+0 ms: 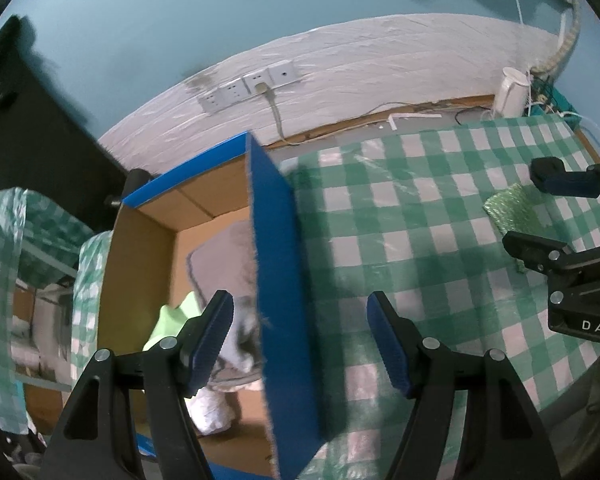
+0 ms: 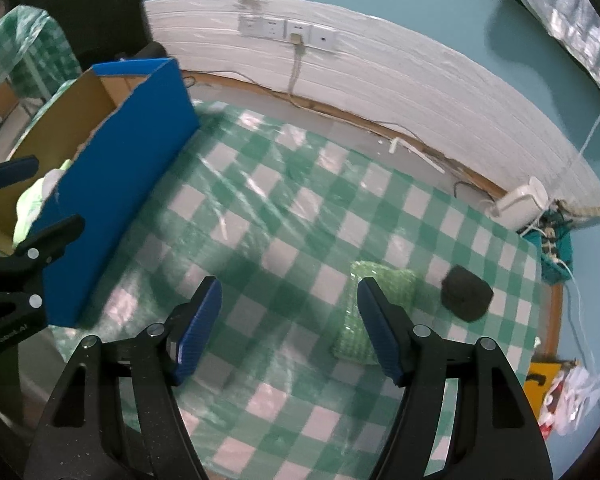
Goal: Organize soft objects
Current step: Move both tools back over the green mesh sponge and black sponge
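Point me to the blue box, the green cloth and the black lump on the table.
blue box point(image 2: 120, 184): right wrist view, outer blue side wall.
green cloth point(image 2: 380, 284): right wrist view, its upper part.
black lump point(image 2: 466, 294): right wrist view, its middle.

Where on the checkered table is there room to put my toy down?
The biggest bare patch of tablecloth lies between the blue box and the green sponge. It's tighter on the right, where the sponge and black lump sit close together. The box already holds soft things.
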